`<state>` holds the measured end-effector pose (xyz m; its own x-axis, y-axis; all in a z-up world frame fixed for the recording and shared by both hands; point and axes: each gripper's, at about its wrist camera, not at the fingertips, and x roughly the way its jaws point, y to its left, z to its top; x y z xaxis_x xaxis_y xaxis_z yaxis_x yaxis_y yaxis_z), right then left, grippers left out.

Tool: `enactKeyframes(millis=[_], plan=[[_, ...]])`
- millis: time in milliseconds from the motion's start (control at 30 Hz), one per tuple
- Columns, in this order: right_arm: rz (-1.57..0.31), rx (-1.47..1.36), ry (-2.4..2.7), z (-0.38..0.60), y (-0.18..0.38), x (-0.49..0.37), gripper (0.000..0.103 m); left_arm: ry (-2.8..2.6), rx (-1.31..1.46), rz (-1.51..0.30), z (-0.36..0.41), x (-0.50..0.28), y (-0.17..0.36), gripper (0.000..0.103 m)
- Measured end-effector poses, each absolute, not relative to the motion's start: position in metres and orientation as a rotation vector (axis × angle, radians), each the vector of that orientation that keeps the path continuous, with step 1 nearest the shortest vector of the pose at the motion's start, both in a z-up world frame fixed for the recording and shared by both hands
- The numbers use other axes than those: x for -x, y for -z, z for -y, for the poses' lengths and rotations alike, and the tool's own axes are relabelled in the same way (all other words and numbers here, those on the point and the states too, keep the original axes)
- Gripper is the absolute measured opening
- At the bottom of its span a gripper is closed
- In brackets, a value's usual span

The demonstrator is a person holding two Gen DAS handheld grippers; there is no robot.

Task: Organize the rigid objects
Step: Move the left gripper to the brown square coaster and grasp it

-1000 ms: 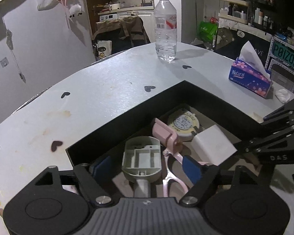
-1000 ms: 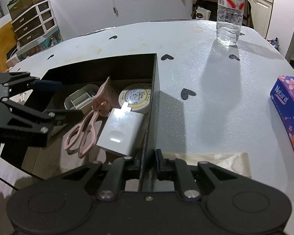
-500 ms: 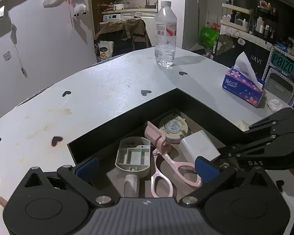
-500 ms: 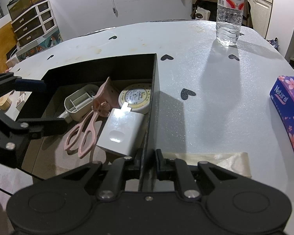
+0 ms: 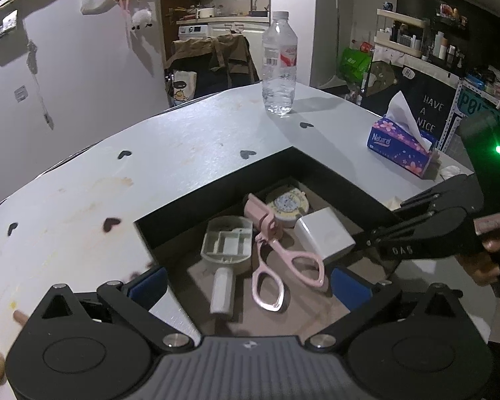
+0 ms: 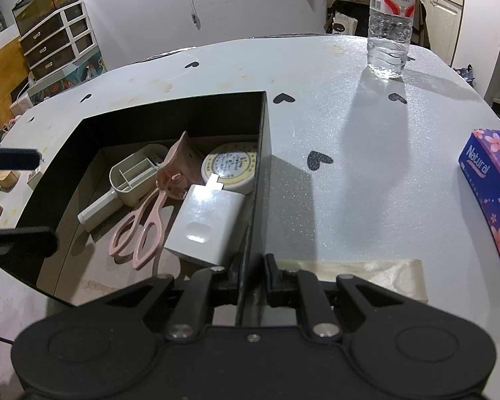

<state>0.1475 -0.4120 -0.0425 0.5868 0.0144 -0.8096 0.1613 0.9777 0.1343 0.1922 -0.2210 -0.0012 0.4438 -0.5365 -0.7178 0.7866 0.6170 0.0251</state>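
Our right tool (image 6: 251, 266) pinches the black box's (image 6: 261, 153) wall; our left tool (image 5: 250, 286) gapes wide, empty, above the pink scissors (image 5: 280, 266).

Home: washer (image 5: 191, 29), drawers (image 6: 55, 38), fish tank (image 6: 43, 5)

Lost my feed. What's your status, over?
Left gripper open, empty. Right gripper shut on black box wall. Pink scissors, scoop, white charger, round tin inside. Nothing blocking.
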Motion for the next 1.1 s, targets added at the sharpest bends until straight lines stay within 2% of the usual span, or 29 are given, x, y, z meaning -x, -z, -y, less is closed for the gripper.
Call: enactKeyframes(millis=[567, 1100], plan=[[-0.942, -0.201, 0.085, 0.412, 0.042, -0.148, 0.014, 0.574, -0.196, -0.745, 0.113, -0.194, -0.009, 0.103], [-0.940, -0.204, 0.086, 0.412, 0.041, -0.148, 0.014, 0.172, -0.064, -0.722, 0.007, -0.212, 0.017, 0.103]])
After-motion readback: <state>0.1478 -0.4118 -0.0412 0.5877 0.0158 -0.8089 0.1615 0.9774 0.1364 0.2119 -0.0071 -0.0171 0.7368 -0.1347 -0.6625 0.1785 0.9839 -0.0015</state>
